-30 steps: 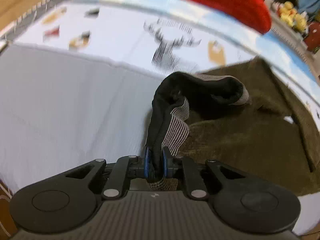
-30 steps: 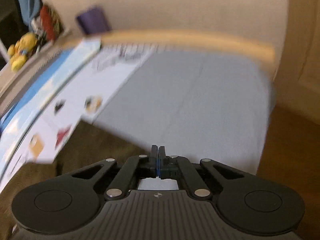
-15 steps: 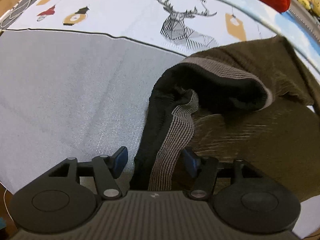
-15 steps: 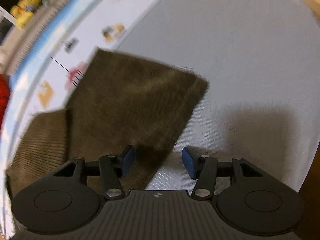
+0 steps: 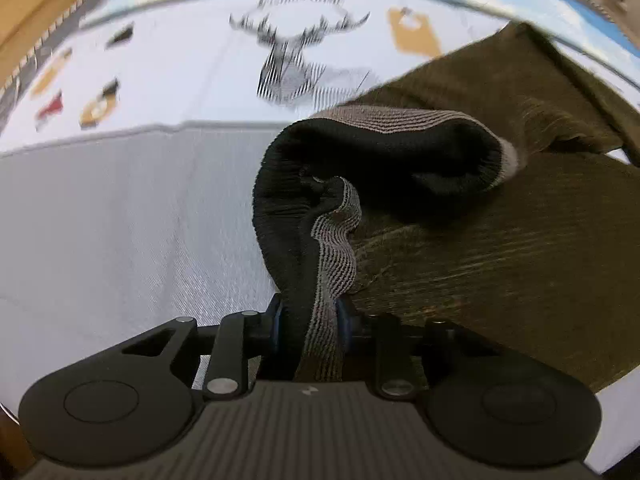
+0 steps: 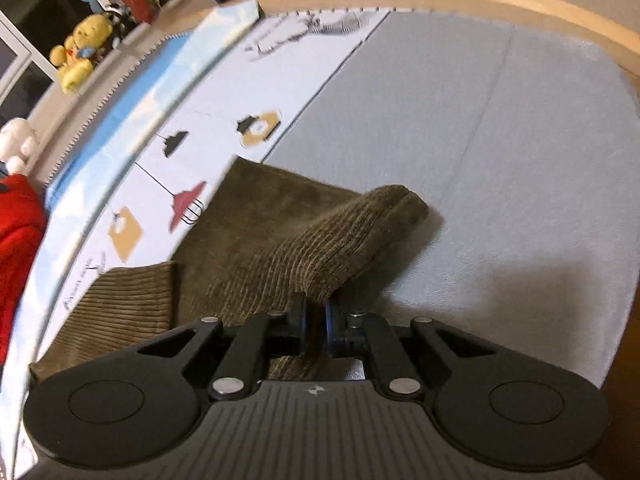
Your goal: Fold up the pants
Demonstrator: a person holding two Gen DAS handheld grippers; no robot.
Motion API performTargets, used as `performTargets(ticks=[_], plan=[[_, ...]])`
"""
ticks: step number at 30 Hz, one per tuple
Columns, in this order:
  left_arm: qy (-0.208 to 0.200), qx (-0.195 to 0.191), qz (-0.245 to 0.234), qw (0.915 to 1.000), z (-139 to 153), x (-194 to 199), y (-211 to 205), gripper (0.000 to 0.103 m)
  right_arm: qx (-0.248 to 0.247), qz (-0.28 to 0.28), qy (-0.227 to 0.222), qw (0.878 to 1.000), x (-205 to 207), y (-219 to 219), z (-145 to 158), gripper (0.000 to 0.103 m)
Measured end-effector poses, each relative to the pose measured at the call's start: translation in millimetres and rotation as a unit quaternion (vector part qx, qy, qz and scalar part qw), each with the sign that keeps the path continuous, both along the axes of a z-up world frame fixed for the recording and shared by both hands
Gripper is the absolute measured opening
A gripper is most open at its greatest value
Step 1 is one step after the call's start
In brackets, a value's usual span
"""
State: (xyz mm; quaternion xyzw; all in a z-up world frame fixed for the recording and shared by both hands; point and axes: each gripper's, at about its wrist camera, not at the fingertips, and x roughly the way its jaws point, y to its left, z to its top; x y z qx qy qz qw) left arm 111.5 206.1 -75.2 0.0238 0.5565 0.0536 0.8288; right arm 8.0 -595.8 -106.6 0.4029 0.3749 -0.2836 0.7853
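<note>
Half a second earlier both sets of fingers were spread wide; now the left gripper (image 5: 309, 320) had clamped back down on the pants' (image 5: 500, 240) striped waistband (image 5: 332, 256), bunching it upward; the right gripper (image 6: 316, 314) had pinched the corduroy edge, lifting a fold off the grey mat (image 6: 520, 152); the rest lay flat toward the printed mat (image 6: 208, 128).
</note>
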Motion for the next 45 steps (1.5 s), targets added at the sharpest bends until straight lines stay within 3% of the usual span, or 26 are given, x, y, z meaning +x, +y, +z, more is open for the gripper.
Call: performTargets(ticks=[4,8,13,15,18,20,25,26,29,32,34,35,36,37,38,39,40,41,42,45], plan=[[-0.014,-0.024,-0.01,0.9996,15,-17,4,0.027,0.027,-0.04,0.025,0.999,-34,-11,4,0.008],[0.018,-0.038,-0.043,0.9982,11,-31,2,0.028,0.022,-0.06,0.071,0.995,-62,-23,1,0.008],[0.065,-0.023,-0.034,0.997,-1,-30,6,0.036,0.044,-0.028,0.139,0.989,-62,-17,-16,0.012],[0.07,-0.008,-0.024,0.9972,0,-30,9,0.039,0.013,-0.041,0.159,0.986,-61,-17,-10,0.014],[0.032,-0.007,0.001,0.9995,18,-25,16,0.045,-0.061,-0.05,0.14,0.987,-55,-13,14,0.015],[-0.012,-0.016,0.006,0.9998,33,-25,16,0.048,-0.082,-0.043,0.095,0.991,-49,-7,27,0.019],[-0.091,-0.036,-0.037,0.9945,60,-20,-10,0.051,-0.127,0.057,0.01,0.99,-11,28,47,0.021],[-0.105,-0.038,-0.059,0.992,63,-18,-19,0.054,-0.133,0.079,-0.002,0.988,-3,37,50,0.021],[-0.121,-0.02,-0.15,0.981,63,-21,-60,0.075,-0.145,0.15,-0.022,0.978,23,66,56,0.021],[-0.114,0.035,-0.24,0.9636,47,-26,-103,0.079,-0.141,0.202,-0.027,0.969,45,90,56,0.021],[-0.092,0.098,-0.275,0.952,29,-25,-120,0.068,-0.139,0.226,-0.026,0.964,57,105,59,0.022],[-0.081,0.135,-0.285,0.9453,20,-23,-125,0.047,-0.137,0.238,-0.025,0.961,64,111,59,0.022],[-0.072,0.162,-0.296,0.9386,13,-20,-125,0.046,-0.136,0.248,-0.026,0.959,68,116,59,0.022],[-0.08,0.181,-0.283,0.9384,13,-12,-121,0.036,-0.137,0.256,-0.025,0.957,72,124,60,0.022],[-0.11,0.197,-0.226,0.9476,24,1,-109,0.031,-0.138,0.264,-0.024,0.954,74,130,60,0.022],[-0.149,0.212,-0.131,0.9569,42,15,-89,0.025,-0.138,0.272,-0.024,0.952,79,136,61,0.022],[-0.175,0.229,-0.053,0.9561,55,22,-70,0.021,-0.138,0.279,-0.026,0.95,81,141,61,0.022],[-0.196,0.255,0.032,0.9463,67,30,-50,0.023,-0.138,0.286,-0.029,0.948,83,147,61,0.022],[-0.198,0.254,0.07,0.9441,72,33,-40,0.032,-0.139,0.295,-0.03,0.945,86,152,59,0.022],[-0.188,0.149,0.093,0.9663,75,36,-30,0.041,-0.145,0.323,-0.028,0.935,97,166,55,0.024]])
